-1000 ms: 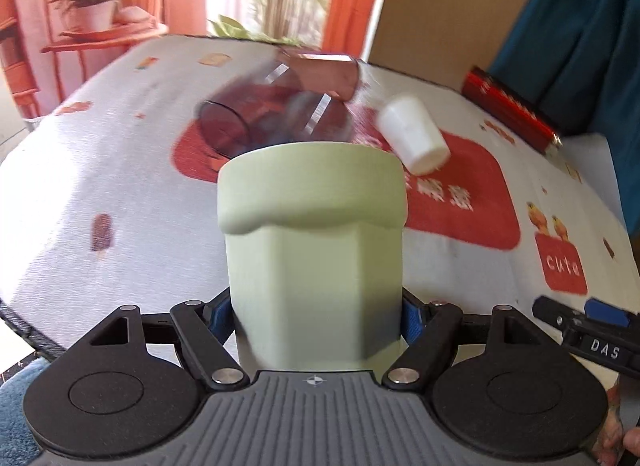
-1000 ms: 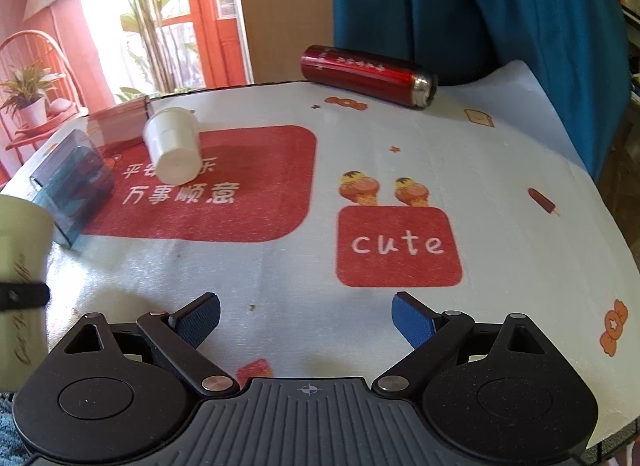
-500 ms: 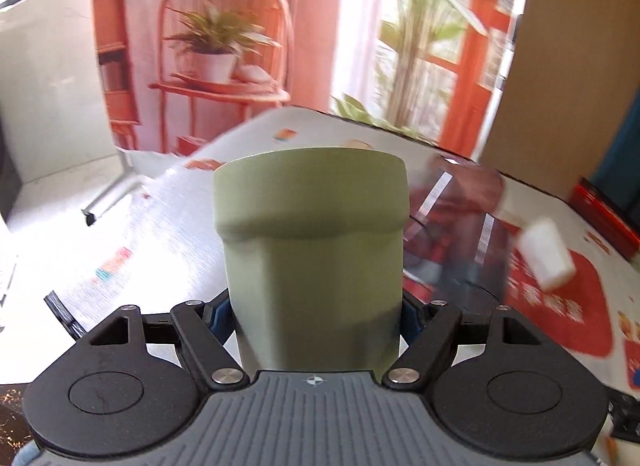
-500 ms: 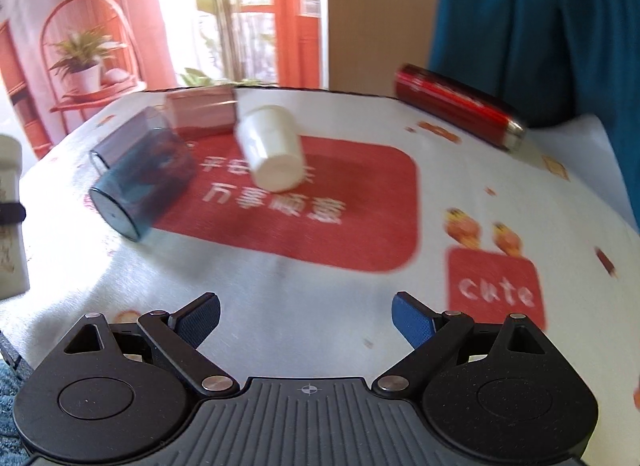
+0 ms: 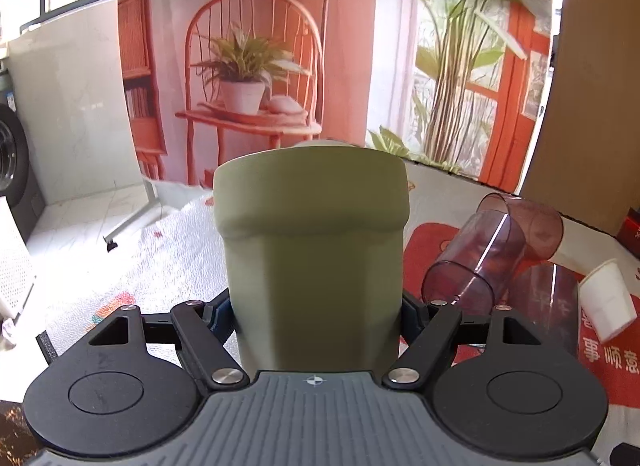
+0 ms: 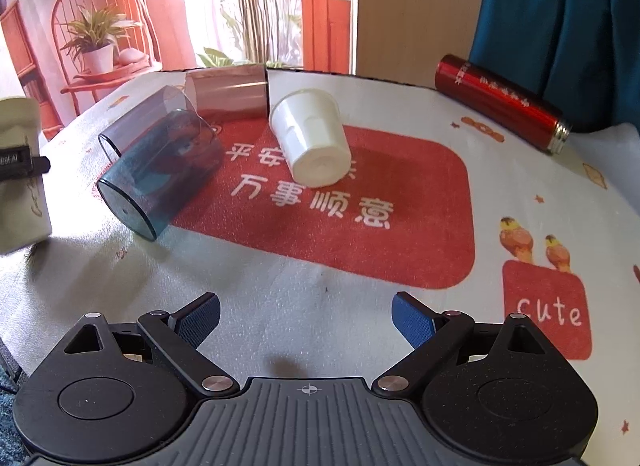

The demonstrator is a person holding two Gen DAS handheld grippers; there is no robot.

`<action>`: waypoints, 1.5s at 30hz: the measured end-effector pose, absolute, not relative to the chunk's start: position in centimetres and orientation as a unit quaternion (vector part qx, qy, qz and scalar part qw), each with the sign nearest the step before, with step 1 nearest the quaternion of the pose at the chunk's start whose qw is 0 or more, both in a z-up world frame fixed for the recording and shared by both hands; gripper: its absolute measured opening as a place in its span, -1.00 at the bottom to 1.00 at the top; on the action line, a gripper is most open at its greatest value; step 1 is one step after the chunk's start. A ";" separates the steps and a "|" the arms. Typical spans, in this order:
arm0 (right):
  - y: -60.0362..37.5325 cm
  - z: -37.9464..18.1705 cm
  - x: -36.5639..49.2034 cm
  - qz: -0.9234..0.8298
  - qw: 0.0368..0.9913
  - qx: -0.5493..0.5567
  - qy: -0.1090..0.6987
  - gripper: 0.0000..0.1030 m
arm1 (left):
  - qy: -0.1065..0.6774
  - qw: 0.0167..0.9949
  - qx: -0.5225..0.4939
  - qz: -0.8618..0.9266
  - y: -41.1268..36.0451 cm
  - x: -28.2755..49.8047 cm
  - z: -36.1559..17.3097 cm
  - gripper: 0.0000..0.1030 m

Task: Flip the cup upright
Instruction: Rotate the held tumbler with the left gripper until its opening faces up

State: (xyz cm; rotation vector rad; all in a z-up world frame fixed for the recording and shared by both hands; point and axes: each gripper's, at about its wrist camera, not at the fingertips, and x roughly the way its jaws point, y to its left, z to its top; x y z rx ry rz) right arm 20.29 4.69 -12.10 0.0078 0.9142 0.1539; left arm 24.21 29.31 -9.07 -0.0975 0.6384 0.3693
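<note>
Left gripper [image 5: 316, 314]: closed on the green cup [image 5: 312, 258], its blue pads pressing the cup's lower sides from left and right.
Green cup: fills the middle of the left wrist view, wide flared end away from the camera; in the right wrist view it shows at the far left edge [image 6: 18, 173] with a dark band across it. Whether its base touches the tablecloth cannot be told.
Right gripper [image 6: 306, 316]: jaws spread wide with nothing between them, poised over bare tablecloth [image 6: 280, 298] near the front edge.
Blue tumbler [image 6: 160, 167]: clear, lying on its side, closed base toward the right wrist camera, just right of the green cup.
Brown tumbler [image 6: 228, 91]: clear, on its side behind the blue one, touching or nearly touching it.
White cup [image 6: 310, 137]: on its side on the red panel, base toward the camera, just beside the brown tumbler.
Red flask [image 6: 502, 103]: lying on its side at the far right of the table, well apart from the cups, metal end pointing right.
Backdrop [image 5: 248, 77]: printed scene of a potted plant on an orange chair-like stand.
</note>
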 end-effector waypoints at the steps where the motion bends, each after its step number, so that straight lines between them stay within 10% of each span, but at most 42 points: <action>1: 4.5 -12.2 20.3 0.074 0.894 0.007 0.442 0.77 | 0.312 0.932 -0.044 0.177 29.2 23.8 -9.1 0.52; 45: 3.1 -11.6 19.0 0.072 0.893 0.034 0.442 0.77 | 0.316 0.939 -0.049 0.131 26.9 21.2 -10.2 0.52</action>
